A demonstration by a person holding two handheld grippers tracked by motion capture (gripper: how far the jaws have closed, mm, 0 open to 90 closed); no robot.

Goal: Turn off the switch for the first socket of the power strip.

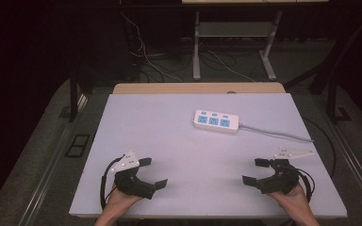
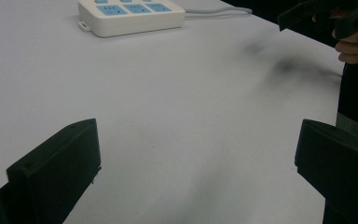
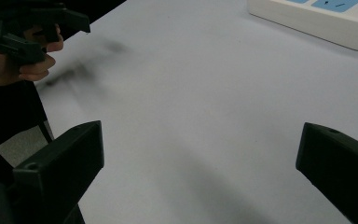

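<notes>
A white power strip [image 1: 216,121] with blue sockets lies on the white table [image 1: 169,141], right of centre toward the far side, its grey cable [image 1: 278,135] running off to the right. My left gripper [image 1: 153,172] rests near the front left edge, open, nothing between its jaws. My right gripper [image 1: 256,171] rests near the front right edge, open and empty too. The left gripper view has the power strip [image 2: 130,14] at the top and the right gripper [image 2: 317,14] at top right. In the right gripper view the power strip [image 3: 326,18] sits top right and the left gripper [image 3: 32,28] top left.
A wooden strip [image 1: 198,88] borders the table's far edge. Beyond it stand metal table legs [image 1: 196,47] and loose cables [image 1: 146,56] on the floor. Broad bare tabletop lies between the grippers and the power strip.
</notes>
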